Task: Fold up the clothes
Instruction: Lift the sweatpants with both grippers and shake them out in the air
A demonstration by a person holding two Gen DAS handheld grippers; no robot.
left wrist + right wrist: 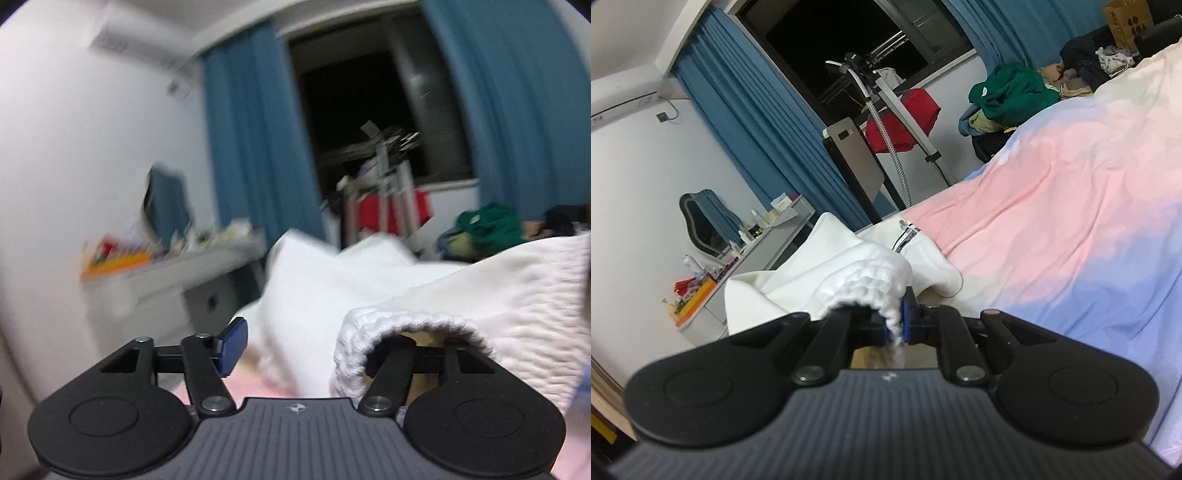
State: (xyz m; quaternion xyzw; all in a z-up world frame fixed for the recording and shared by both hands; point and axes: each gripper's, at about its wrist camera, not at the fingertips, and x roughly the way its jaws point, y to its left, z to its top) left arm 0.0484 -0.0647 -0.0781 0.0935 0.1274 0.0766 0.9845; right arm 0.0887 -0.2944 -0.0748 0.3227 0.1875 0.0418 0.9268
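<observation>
Fabric is the anchor here: a white ribbed-hem garment [871, 266] lies on the pink-and-blue bed cover [1052, 206], and everything else is placed from it.

Left of the garment in the left wrist view, the left gripper [325, 343] has its blue pad [232, 347] standing free in the air, while the ribbed hem [406, 325] drapes over its other finger. The jaws stand apart and the pads do not press on the cloth, probably so the hem can be gathered before pinching.

In the right wrist view, the right gripper [894, 321] is clamped tight on a bunch of the same ribbed edge, most likely to pin one corner while the other hand works.

Right of the garment the bed cover runs wide and bare, good room for laying a fold flat. Left of it the bed's edge is close, with a cluttered dresser [750, 254] beyond.
</observation>
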